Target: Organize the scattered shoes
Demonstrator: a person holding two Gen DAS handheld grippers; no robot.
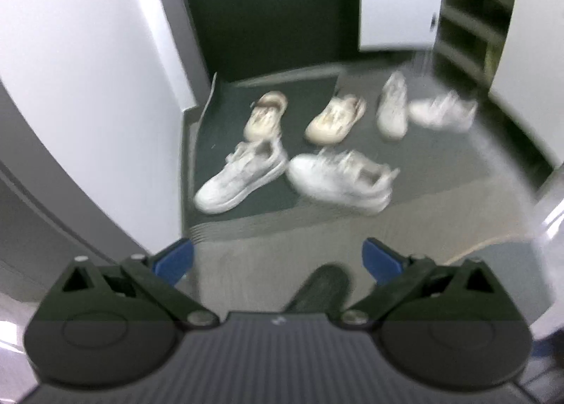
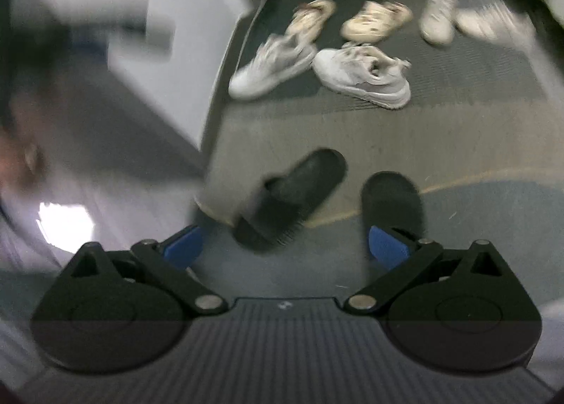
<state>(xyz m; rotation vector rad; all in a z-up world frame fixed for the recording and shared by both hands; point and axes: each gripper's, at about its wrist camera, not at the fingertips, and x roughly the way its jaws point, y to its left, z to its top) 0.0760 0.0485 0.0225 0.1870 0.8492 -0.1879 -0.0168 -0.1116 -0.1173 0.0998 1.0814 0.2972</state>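
Both hand-held tools hung above the floor with their jaws spread wide and empty: the left gripper [image 1: 278, 259] faced the shoes on the dark mat [image 1: 303, 93], and the right gripper [image 2: 285, 245] hovered over two black slippers [image 2: 292, 192]. Six pale shoes lay askew, no pair lined up: two white sneakers [image 1: 243, 178] nearest, two cream sneakers [image 1: 335, 118] beyond them toward 12 o'clock, and two white trainers [image 1: 391, 108] at about 1 o'clock, near an open shelf unit [image 1: 472, 9] at 2 o'clock. By my judgement, a good pick would take one shoe by its heel collar, jaws square across it, and mates should go down side by side, toes one way. The blur made finer detail uncertain.
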